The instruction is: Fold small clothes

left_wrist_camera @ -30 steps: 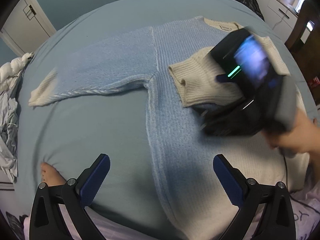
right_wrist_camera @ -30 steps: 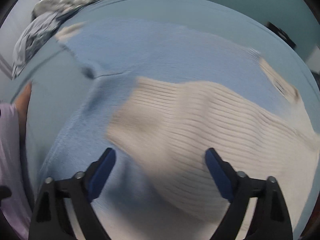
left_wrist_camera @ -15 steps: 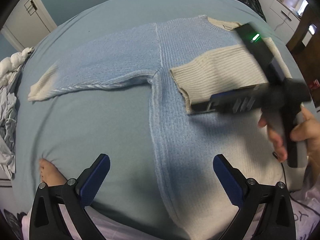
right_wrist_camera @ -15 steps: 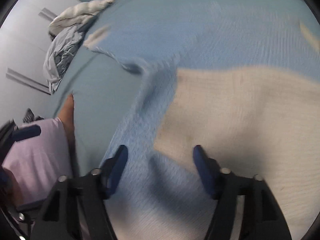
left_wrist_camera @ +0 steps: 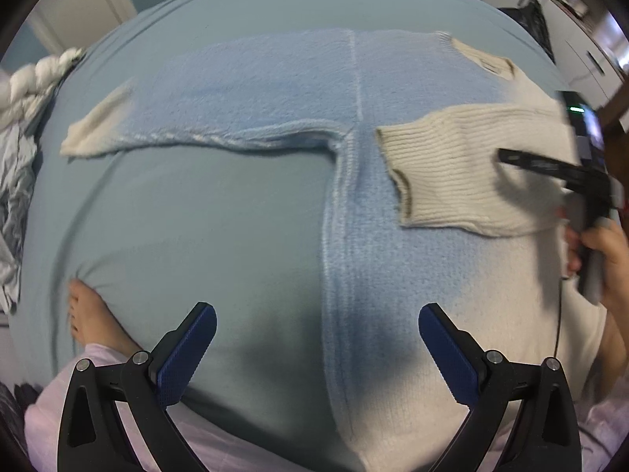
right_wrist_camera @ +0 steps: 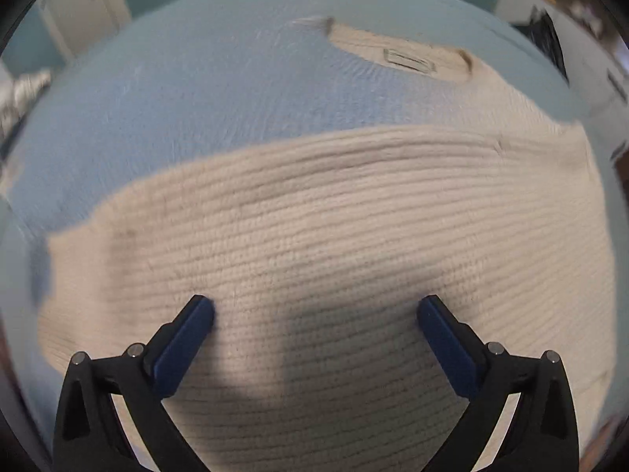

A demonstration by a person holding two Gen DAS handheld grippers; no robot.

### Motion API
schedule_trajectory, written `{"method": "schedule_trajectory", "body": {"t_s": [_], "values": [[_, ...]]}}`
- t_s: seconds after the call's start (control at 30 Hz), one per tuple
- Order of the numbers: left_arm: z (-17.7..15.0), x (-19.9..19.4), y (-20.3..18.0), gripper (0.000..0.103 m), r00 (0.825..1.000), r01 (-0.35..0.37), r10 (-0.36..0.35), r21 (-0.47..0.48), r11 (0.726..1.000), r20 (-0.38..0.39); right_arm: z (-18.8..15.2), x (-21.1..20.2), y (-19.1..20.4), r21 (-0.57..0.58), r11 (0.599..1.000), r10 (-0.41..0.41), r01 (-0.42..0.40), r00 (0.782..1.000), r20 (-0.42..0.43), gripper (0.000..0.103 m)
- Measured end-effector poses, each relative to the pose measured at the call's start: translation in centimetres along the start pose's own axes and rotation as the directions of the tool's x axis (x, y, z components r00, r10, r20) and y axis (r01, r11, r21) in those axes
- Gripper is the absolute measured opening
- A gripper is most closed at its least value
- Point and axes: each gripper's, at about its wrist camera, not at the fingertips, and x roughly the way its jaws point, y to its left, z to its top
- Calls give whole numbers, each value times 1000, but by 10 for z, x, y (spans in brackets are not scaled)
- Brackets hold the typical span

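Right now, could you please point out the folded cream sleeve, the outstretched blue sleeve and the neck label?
folded cream sleeve [left_wrist_camera: 444, 173], left wrist view, ribbed cuff end.
outstretched blue sleeve [left_wrist_camera: 236, 94], left wrist view, mid-sleeve.
neck label [right_wrist_camera: 409, 61], right wrist view, label's centre.

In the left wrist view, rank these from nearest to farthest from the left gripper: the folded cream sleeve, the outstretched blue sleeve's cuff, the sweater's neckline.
Measured from the left gripper:
1. Folded cream sleeve, ahead and to the right, lying across the sweater's body.
2. Outstretched blue sleeve's cuff, far out to the left on the bed.
3. Neckline, at the sweater's far end, upper right.
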Motion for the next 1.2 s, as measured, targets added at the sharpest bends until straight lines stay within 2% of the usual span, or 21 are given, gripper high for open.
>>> {"method": "schedule_trajectory", "body": {"t_s": [0.07,0.13,0.3,0.33,0.43,0.5,0.53,0.6,0.67,0.73,0.77,0.8,0.87,0.9,0.97,1.07,1.13,1.17,1.2], "values": [[2,2,11,103,1000,2,-2,-46,999,-7,1,-22,-16,40,996,74,-74,997,-6,101],[4,4,21,103,1000,-27,27,-91,995,-3,1,-59,-25,59,991,117,-120,992,48,101],[15,9,43,103,990,-136,140,-123,983,21,-17,-197,-46,-34,982,187,-184,975,120,101],[21,11,47,103,988,-149,153,-117,982,19,-24,-230,-55,-49,981,194,-189,972,134,101],[51,26,67,103,983,-184,185,-100,978,2,-44,-296,-70,-35,979,203,-200,968,149,101],[80,41,88,103,977,-211,212,-134,968,-12,-68,-320,-80,-10,974,223,-224,962,158,101],[95,49,101,103,972,-233,234,-163,959,-13,-78,-314,-68,1,974,222,-225,962,157,101],[118,62,128,103,957,-286,290,-219,933,-16,-107,-310,-79,20,977,207,-212,967,152,101],[139,76,158,103,942,-332,334,-280,901,-42,-117,-260,-72,43,980,185,-192,973,137,101],[154,90,187,103,937,-345,339,-346,873,-78,-127,-217,-77,71,980,183,-186,982,53,101],[160,95,199,103,937,-345,336,-379,859,-91,-129,-198,-75,72,980,190,-186,981,-43,100],[166,101,215,103,940,-337,325,-425,840,-103,-131,-177,-74,72,980,196,-188,971,-135,98],[174,112,237,103,952,-300,287,-505,810,-106,-129,-170,-79,102,978,196,-183,969,-148,98],[177,119,246,103,964,-261,247,-543,798,-100,-126,-168,-79,102,978,195,-181,969,-151,98],[180,139,252,103,981,-192,167,-584,789,-97,-120,-166,-77,93,981,184,-171,972,-144,98],[177,147,255,103,985,-158,160,-647,746,-57,-123,-162,-72,98,982,172,-159,975,-139,98],[179,148,254,103,983,-176,171,-645,744,-71,-123,-151,-66,108,982,170,-155,974,-152,98],[182,147,251,89,981,-185,176,-623,760,-77,-123,-150,-64,108,982,168,-152,974,-154,98],[188,141,243,77,985,-168,160,-591,789,-65,-123,-148,-62,109,982,167,-152,974,-153,98]]}}
